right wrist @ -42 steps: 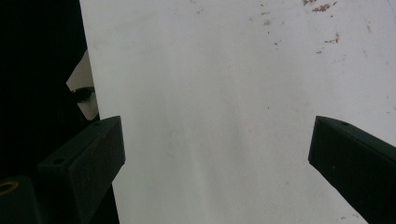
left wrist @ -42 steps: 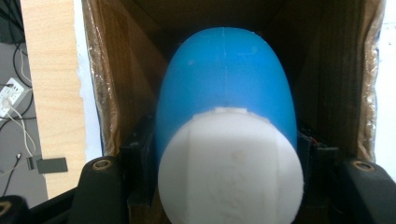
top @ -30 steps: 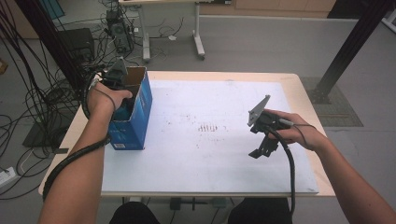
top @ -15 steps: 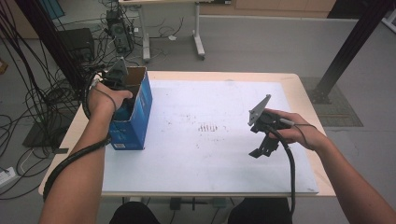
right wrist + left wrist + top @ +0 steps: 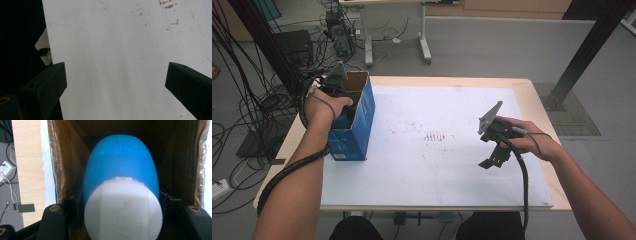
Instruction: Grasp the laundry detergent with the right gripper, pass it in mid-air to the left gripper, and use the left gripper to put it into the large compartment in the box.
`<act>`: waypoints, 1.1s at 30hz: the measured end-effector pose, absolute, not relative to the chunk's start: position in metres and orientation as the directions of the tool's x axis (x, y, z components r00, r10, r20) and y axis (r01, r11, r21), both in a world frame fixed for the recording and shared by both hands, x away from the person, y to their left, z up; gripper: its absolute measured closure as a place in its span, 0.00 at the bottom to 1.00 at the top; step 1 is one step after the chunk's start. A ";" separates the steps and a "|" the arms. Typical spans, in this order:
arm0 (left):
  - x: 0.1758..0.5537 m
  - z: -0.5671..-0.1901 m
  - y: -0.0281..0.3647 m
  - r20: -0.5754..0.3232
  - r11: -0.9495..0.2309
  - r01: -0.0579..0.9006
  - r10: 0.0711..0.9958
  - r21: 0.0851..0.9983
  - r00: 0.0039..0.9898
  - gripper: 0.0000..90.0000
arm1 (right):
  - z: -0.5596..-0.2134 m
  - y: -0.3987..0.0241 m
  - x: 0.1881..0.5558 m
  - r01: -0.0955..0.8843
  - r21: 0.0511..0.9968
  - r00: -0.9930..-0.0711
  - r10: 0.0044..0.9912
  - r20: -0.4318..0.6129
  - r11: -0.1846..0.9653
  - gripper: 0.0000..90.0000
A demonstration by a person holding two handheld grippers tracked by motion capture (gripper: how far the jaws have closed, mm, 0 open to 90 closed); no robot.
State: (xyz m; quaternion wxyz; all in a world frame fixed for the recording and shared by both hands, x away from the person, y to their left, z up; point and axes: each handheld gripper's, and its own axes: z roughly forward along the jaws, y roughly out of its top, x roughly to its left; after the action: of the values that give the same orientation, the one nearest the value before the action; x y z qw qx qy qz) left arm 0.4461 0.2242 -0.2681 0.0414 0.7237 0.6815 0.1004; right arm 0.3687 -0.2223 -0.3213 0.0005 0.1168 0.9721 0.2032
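Two jaws of the left gripper (image 5: 117, 220) clamp a blue-and-white bottle (image 5: 121, 195) inside the cardboard box (image 5: 357, 122); lift straight up, clear of the walls. Right gripper (image 5: 494, 157) hangs wide open.

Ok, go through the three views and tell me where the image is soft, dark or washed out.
Left gripper view: the blue bottle with its white cap sits very close and soft, the box interior dim. Right gripper view: the white sheet looks washed out, the left side nearly black. High view: even light, with a slight curve at the edges.

Lab: cable bundles (image 5: 249, 95), electronics (image 5: 337, 37), black frame posts (image 5: 584, 52).
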 end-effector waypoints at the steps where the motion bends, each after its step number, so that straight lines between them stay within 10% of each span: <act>1: 0.446 -0.268 0.224 0.089 -0.068 0.978 0.995 0.197 0.051 0.42 | -0.321 -0.222 0.369 0.227 0.395 -0.973 0.227 0.047 0.890 0.04; 33: 0.446 -0.268 0.224 0.091 -0.072 0.978 0.994 0.196 0.055 0.42 | -0.319 -0.222 0.369 0.224 0.396 -0.973 0.226 0.043 0.890 0.04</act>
State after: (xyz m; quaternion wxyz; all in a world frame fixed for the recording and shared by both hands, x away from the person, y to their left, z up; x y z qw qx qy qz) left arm 0.4463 0.2237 -0.2680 0.0404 0.7251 0.6800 0.1009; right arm 0.3691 -0.2223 -0.3190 0.0020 0.1157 0.9722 0.2036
